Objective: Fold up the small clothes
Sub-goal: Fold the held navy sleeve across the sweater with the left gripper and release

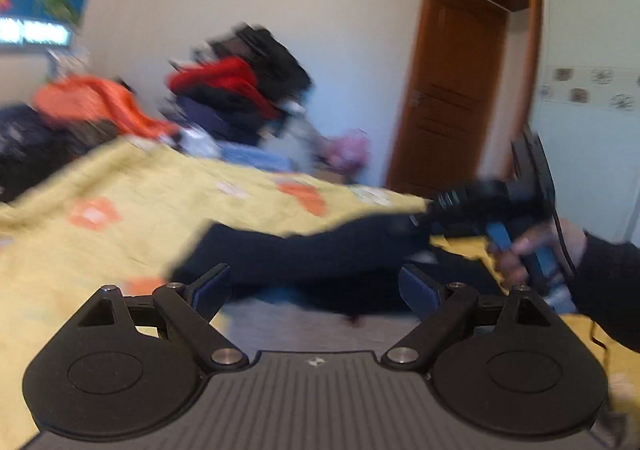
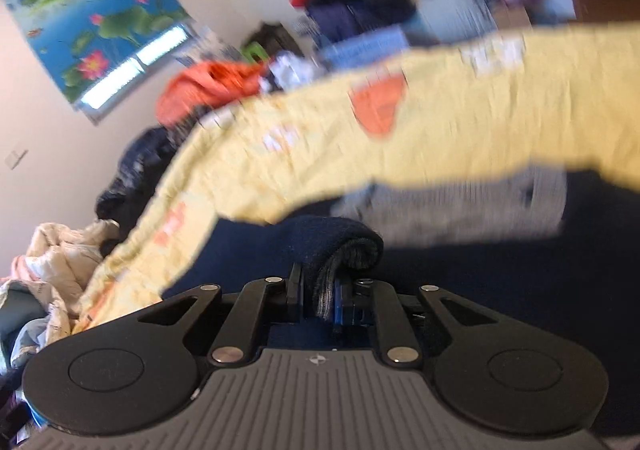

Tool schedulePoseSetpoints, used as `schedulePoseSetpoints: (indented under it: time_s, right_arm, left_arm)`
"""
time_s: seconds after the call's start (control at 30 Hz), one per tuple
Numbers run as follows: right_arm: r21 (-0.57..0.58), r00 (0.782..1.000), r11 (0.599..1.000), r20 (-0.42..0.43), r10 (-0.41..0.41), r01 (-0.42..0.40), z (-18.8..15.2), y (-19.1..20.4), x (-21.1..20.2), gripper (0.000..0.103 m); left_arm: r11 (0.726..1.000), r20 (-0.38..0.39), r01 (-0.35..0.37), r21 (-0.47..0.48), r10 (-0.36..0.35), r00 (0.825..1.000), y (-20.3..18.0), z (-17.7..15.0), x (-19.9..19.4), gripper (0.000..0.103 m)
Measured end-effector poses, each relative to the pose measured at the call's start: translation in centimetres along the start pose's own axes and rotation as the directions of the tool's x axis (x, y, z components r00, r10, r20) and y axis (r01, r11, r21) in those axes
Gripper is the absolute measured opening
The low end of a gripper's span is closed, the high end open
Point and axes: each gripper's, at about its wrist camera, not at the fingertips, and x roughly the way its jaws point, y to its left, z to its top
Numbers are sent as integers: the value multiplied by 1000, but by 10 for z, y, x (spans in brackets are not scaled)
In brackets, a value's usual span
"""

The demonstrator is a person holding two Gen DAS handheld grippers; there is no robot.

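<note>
A dark navy garment [image 1: 304,250] with a grey inner side lies across a yellow patterned bedspread [image 1: 132,201]. My left gripper [image 1: 316,286] is open and empty, its fingers either side of the garment's near edge. My right gripper [image 2: 318,296] is shut on a fold of the navy garment [image 2: 336,242], lifting it. The right gripper also shows in the left wrist view [image 1: 424,215], held by a hand at the right. The views are motion-blurred.
Piles of clothes sit at the far side of the bed: orange [image 1: 92,101], red and black [image 1: 236,85]. A brown door [image 1: 448,89] stands at the right. A lotus picture [image 2: 96,17] hangs on the wall. Crumpled cream bedding [image 2: 60,250] lies at the left.
</note>
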Motion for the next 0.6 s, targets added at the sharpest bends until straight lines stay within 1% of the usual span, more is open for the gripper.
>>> schedulePoseSetpoints:
  time_s: [0.03,0.1,0.17,0.23,0.27,0.3,0.33,0.37,0.43,0.47,0.5,0.57,0.6]
  right_arm:
    - [-29,1000,1000,14,-4,5,9,0,-10,18]
    - [-97,998,994,37,-41,44,24,0,-29,18]
    - [-141,995,985,44,-92,97,35,-10,-43,18]
    - [-155,988,976,32,-148,151,41,-28,-52,18]
    - [-159,984,971,22,-179,180,40,-38,-54,18]
    - [-163,977,964,12,-213,212,38,-49,-56,18]
    - [-160,970,958,2,-242,239,35,-60,-56,18]
    - [-153,964,953,-8,-265,261,31,-71,-54,18]
    - [-147,948,939,-23,-319,312,21,-91,-50,18]
    - [-141,940,932,-30,-340,333,15,-98,-46,18]
    - [-130,935,929,-39,-353,346,9,-105,-42,18]
    - [-105,932,930,-52,-360,353,-2,-114,-33,18]
    - [-104,931,928,-42,-362,357,-7,-115,-30,18]
  left_arm:
    - [1000,-38,14,-10,-15,999,-5,-5,15,91]
    - [999,-118,31,-15,-33,992,-11,-25,47,91]
    - [1000,-182,-5,-14,2,983,-10,-45,71,91]
    - [999,-236,-34,-18,29,971,-4,-63,84,91]
    - [999,-258,-44,-29,35,965,-1,-65,87,91]
    - [999,-239,-39,-34,30,971,1,-64,85,93]
    - [998,-235,-43,-45,31,971,4,-63,85,94]
    - [997,-249,-53,-57,37,968,7,-64,88,95]
    - [997,-243,-38,-61,22,970,8,-65,86,100]
    - [998,-244,-33,-59,18,970,9,-65,87,101]
    - [998,-245,-36,-54,22,969,9,-65,89,101]
    - [998,-249,-41,-40,30,968,7,-65,89,102]
    - [999,-250,-42,-34,32,968,6,-65,89,102]
